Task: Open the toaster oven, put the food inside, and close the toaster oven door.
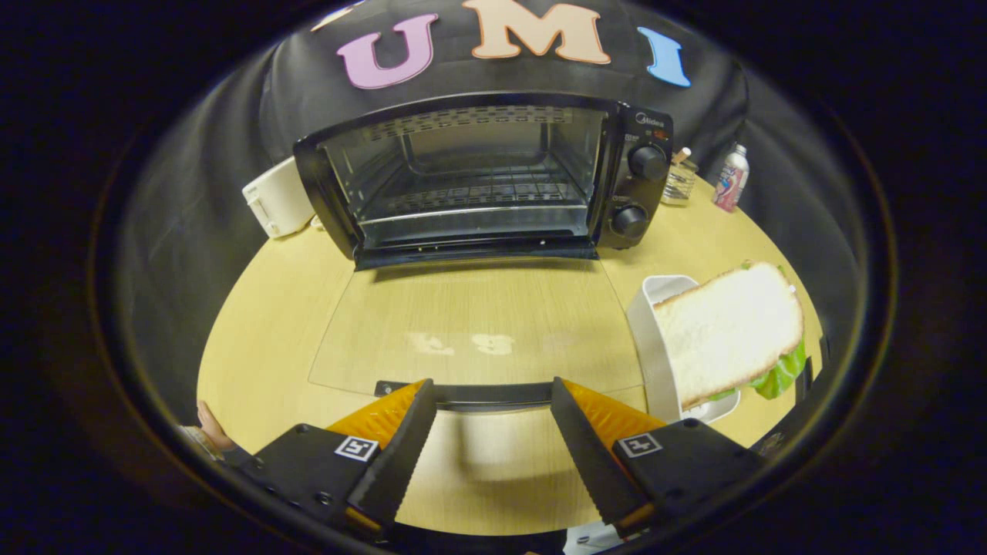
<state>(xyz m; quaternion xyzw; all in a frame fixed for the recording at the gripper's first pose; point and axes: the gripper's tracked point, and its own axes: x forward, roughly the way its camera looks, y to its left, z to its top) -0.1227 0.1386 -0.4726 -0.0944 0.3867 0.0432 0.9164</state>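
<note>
1. Table [254, 324]: pale wood, carrying all items. A person's hand [210, 428] shows at its near edge, beside the gripper.
2. Toaster oven [482, 173]: stands at the far side of the table. Cavity exposed, wire rack [478, 193] bare.
3. Oven door [478, 327]: glass, dropped fully flat toward the gripper. Its handle [493, 395] lies just ahead of the fingertips.
4. Sandwich [729, 331]: white bread with lettuce, resting on a white dish [655, 347] beside the door's right edge, outside the oven.
5. Gripper [493, 401]: fingers spread apart, holding nothing, tips at the door handle.
6. Bottles [731, 177]: right of the oven, not involved.
7. Assessment: opening appears complete; loading not yet done. The next move calls for swinging right to the sandwich, closing on it gently enough not to crush the bread, then carrying it over the door onto the rack.
</note>
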